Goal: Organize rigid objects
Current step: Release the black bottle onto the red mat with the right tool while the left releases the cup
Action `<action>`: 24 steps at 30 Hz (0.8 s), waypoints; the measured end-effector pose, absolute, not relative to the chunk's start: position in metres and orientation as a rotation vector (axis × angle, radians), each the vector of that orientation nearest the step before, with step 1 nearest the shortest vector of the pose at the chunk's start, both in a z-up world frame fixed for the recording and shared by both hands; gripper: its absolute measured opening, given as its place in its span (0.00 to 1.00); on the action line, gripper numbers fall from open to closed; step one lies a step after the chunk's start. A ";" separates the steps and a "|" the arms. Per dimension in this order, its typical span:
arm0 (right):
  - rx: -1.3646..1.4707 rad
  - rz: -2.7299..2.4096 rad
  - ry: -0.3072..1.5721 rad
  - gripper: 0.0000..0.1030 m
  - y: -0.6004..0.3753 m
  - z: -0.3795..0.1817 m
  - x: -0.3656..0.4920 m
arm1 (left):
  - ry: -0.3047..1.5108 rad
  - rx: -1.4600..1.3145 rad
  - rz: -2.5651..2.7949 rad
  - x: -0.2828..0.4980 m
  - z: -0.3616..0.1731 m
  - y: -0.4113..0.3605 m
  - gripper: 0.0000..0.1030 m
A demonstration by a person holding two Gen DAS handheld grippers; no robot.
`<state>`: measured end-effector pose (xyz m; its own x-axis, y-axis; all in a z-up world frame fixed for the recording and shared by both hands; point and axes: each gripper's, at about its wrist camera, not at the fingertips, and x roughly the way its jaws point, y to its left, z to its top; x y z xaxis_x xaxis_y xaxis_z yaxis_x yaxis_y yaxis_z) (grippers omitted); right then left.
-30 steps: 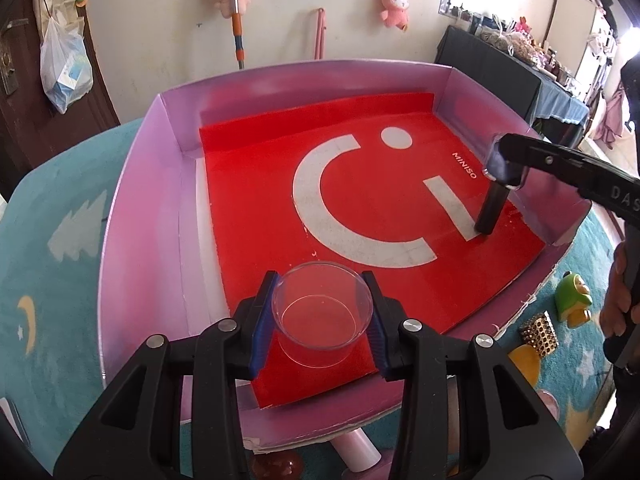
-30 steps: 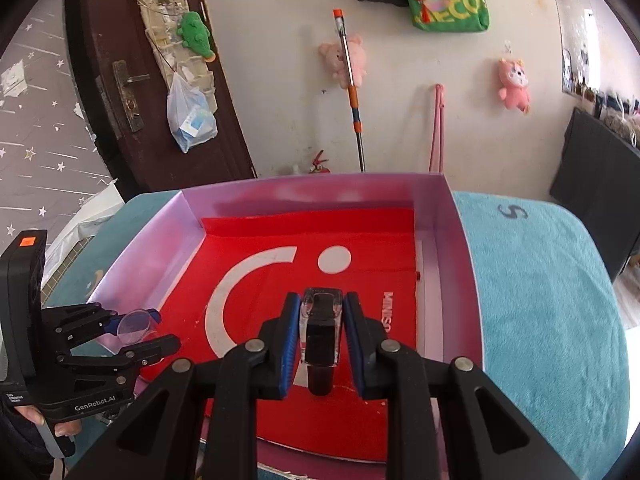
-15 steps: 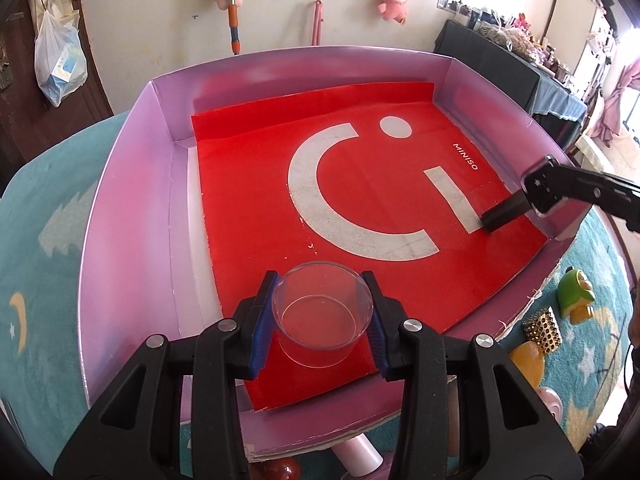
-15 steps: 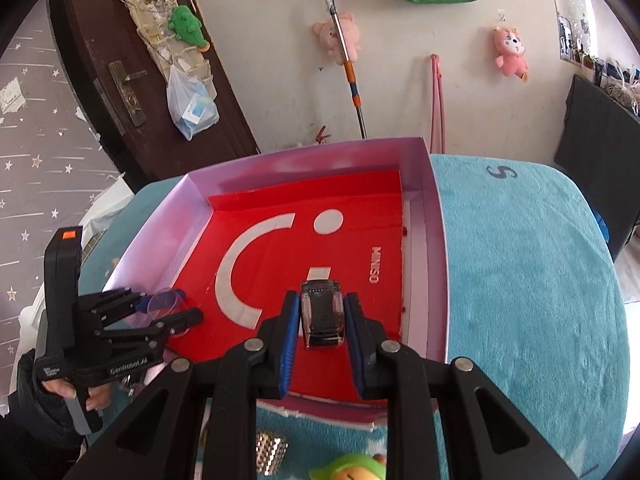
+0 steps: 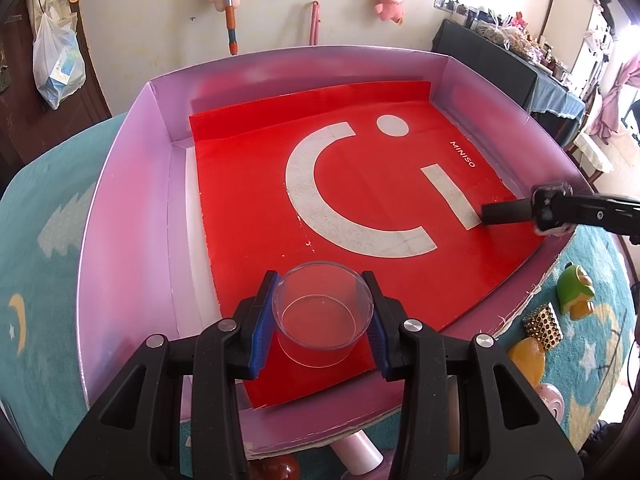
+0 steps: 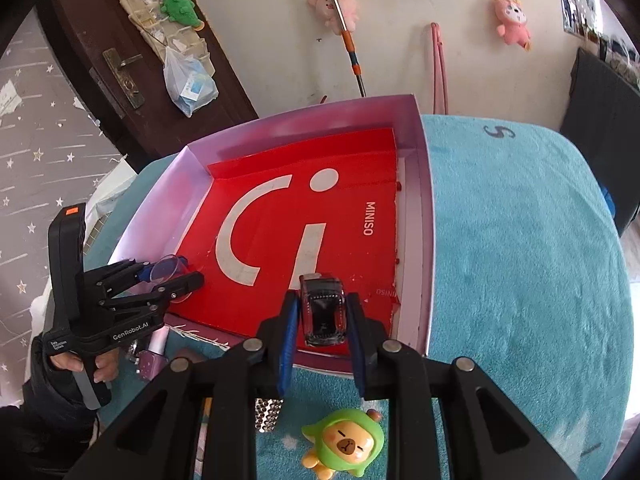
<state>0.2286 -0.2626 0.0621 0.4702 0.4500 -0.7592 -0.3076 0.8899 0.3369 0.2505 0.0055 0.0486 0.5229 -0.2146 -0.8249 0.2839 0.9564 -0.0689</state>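
Clear plastic cup [image 5: 322, 312] sits clamped in the left gripper [image 5: 322, 320] over the tray's [image 5: 132, 184] six-o'clock edge, the right gripper [image 6: 322, 316] pinching a dark bottle [image 6: 322, 310] at four o'clock; next, I'd judge, lowering and releasing both.

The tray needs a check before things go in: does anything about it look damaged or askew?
Yes. The tray has a ragged, frayed near edge, and the red liner inside lies skewed, leaving a bare white strip along one side wall.
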 end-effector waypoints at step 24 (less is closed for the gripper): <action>0.195 0.352 1.010 0.27 -0.250 0.042 0.238 | 0.973 0.090 -0.296 0.247 0.050 0.000 0.37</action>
<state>0.2383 -0.2504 0.0421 0.4819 0.3759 -0.7915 -0.1972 0.9267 0.3200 0.2474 0.0003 0.0498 0.5262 -0.2073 -0.8247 0.2875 0.9561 -0.0569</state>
